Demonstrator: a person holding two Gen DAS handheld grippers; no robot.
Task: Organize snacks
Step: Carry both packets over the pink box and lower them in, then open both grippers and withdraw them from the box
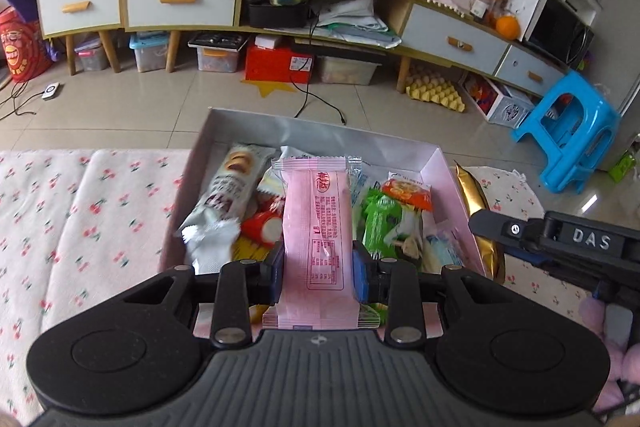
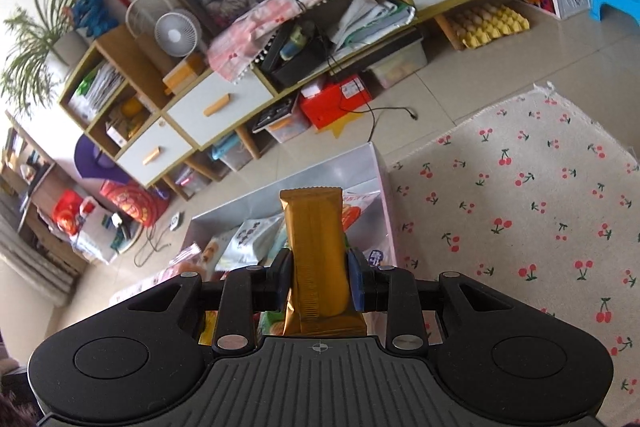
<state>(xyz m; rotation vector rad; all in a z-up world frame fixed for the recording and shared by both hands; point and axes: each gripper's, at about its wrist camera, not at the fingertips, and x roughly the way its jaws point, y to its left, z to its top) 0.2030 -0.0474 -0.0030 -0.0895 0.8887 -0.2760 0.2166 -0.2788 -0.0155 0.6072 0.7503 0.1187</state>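
Holding one snack apiece, both claws are hovering at the open box [image 1: 320,131], and the coming move is turning on how each packet lies against that box. The left claw [image 1: 319,269] is clamped on the pink packet [image 1: 316,227] across its narrow width, so the packet's long axis is running straight ahead along the fingers, its far end pointing toward the box's far wall. It is hanging directly over the heap of snacks inside, with a white biscuit packet [image 1: 224,203] to the left and a green packet [image 1: 376,223] to the right.

The right claw [image 2: 320,283] is gripping the gold packet [image 2: 316,251] the same way, long axis forward. In the left view this gold packet [image 1: 480,215] is sitting at the box's right wall, seemingly just outside it over the cherry-print cloth [image 1: 80,219] covering the table, though I cannot tell whether it is touching the wall.

Judging from this, the left claw is nearer to a drop: its packet is already above the contents, while the gold one is probably needing a short shift leftward over the rim first.
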